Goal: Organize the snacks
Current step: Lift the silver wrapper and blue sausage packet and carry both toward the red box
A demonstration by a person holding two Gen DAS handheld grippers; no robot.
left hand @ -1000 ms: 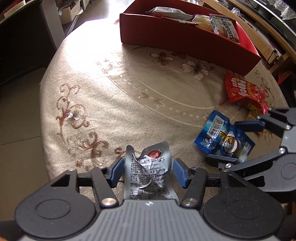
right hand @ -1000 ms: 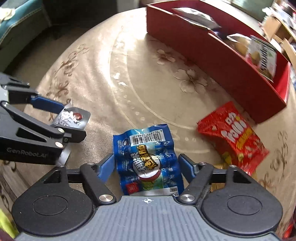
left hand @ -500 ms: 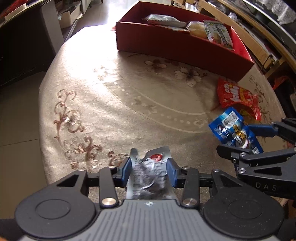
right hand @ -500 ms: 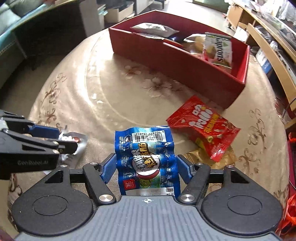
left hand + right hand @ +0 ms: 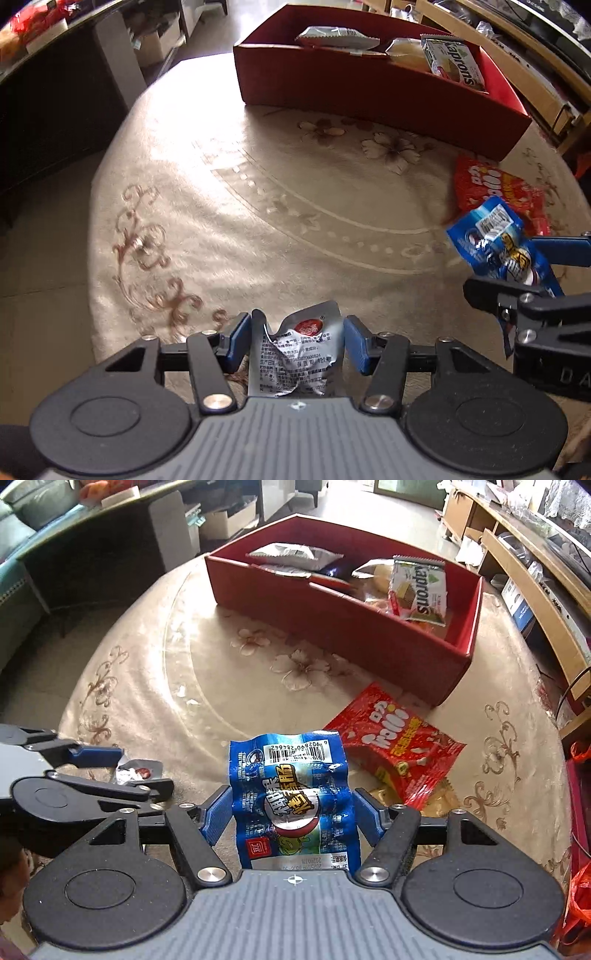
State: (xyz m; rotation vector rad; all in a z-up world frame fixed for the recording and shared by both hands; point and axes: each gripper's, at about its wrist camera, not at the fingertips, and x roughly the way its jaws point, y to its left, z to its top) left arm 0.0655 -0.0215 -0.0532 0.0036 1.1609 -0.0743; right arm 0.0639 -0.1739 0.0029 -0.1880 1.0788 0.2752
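Round counter (image 5: 155,672) with beige floral cloth, cluttered living room behind, wooden shelving on the far right.

Changes vs a second ago: left gripper (image 5: 295,341) clamped down on the silver packet (image 5: 295,354), then its jaws have just been opening again. Packet sits between the blue pads now; left pad looks to touch its edge, right pad shows a slight gap, so not a firm pinch. Right gripper (image 5: 291,816) has come up off the cloth and rolled; the red box (image 5: 332,627) now shows more from above.

Right gripper: about half open, blue pads pressed on both sides of the blue sausage pack (image 5: 291,797), pack upright, barcode end pointing away, clear of the counter.

Past it, on the cloth: red candy bag (image 5: 395,749) lying flat, a gold wrapper (image 5: 439,794) poking out under its near edge. Farther: red box with a divider; grey pack (image 5: 291,554) in the left section, green-and-white wafer pack (image 5: 419,590) standing tilted in the right one.
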